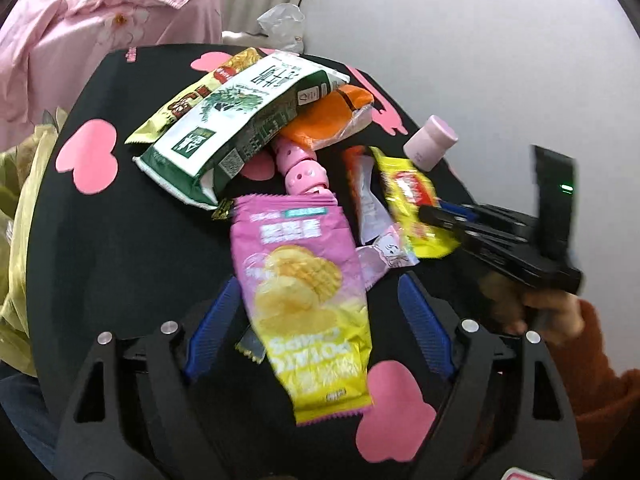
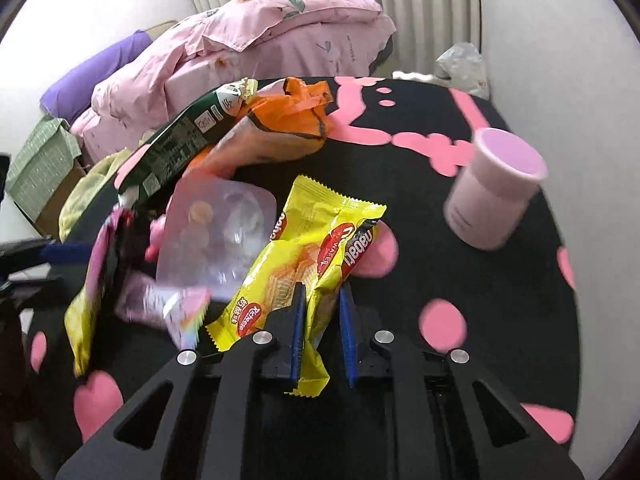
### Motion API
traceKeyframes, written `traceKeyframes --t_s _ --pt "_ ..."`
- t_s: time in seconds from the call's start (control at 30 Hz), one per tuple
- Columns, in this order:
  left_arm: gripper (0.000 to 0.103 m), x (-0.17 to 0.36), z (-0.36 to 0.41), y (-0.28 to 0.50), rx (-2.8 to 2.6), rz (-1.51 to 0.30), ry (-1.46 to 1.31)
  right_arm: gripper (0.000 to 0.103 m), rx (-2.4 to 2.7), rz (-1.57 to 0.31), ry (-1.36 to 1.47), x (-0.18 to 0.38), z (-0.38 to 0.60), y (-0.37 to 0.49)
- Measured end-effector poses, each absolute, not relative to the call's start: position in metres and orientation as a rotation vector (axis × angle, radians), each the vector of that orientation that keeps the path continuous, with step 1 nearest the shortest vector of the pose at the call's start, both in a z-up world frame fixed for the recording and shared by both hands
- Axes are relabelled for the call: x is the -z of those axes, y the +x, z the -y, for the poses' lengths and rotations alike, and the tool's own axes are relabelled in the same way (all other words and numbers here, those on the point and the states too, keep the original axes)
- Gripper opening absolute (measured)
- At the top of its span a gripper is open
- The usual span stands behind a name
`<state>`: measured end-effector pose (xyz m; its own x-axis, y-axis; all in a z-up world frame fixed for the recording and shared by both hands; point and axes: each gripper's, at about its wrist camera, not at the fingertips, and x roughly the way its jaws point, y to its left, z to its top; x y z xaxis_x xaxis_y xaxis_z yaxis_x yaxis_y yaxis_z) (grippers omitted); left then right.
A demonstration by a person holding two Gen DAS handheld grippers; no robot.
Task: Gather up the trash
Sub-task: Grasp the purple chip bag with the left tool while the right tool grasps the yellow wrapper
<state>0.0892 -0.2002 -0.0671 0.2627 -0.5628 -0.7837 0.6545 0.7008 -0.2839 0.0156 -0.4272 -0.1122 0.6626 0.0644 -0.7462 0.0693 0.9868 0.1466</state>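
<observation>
My left gripper [image 1: 316, 320] stands open low over the black table [image 1: 132, 264]. A pink and yellow potato chips bag [image 1: 308, 300] lies flat between its blue pads [image 1: 212, 332], and neither pad presses on it. My right gripper [image 2: 322, 316] is shut on a yellow wafer packet [image 2: 304, 248], with its blue pads [image 2: 298, 320] pinching the packet's lower end. In the left wrist view the right gripper [image 1: 440, 216] comes in from the right, holding the same yellow wafer packet [image 1: 408, 196]. One blue finger of the left gripper [image 2: 60, 254] shows at the left edge of the right wrist view.
More wrappers are piled at the back: a green and white snack bag [image 1: 224, 120], an orange packet [image 1: 328, 116], a clear blister tray [image 2: 216, 232] and small pink wrappers [image 1: 384, 252]. A pink cup [image 2: 492, 192] stands at the right. A yellow-green bag [image 1: 20, 240] hangs beside the table's left edge. Pink bedding [image 2: 256, 48] lies behind.
</observation>
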Motion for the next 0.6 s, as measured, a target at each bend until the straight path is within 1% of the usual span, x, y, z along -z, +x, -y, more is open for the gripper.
traceKeyframes --t_s 0.1,0.17,0.23,0.27,0.37,0.4,0.47,0.6 --pt "0.077 0.062 0.207 0.089 0.776 -0.965 0.130 0.017 0.043 -0.811 0.169 0.106 0.433 -0.004" --pt "0.071 0.063 0.207 0.093 0.750 -0.965 0.122 0.017 0.050 -0.780 0.192 0.102 0.437 -0.018" --pt "0.067 0.067 0.206 0.102 0.725 -1.006 0.095 0.017 0.042 -0.762 0.202 0.099 0.437 -0.025" --pt "0.062 0.072 0.204 0.107 0.716 -1.038 0.073 0.017 0.034 -0.754 0.206 0.097 0.436 -0.028" --pt "0.060 0.083 0.194 0.112 0.717 -1.092 0.018 0.017 0.027 -0.742 0.197 0.096 0.433 -0.032" --pt "0.058 0.085 0.193 0.112 0.721 -1.096 0.008 0.017 0.026 -0.738 0.189 0.095 0.431 -0.033" --pt "0.048 0.084 0.188 0.110 0.736 -1.098 -0.012 0.017 0.020 -0.732 0.186 0.094 0.429 -0.034" --pt "0.047 0.078 0.181 0.109 0.735 -1.077 -0.046 0.017 -0.018 -0.730 0.196 0.092 0.424 -0.036"
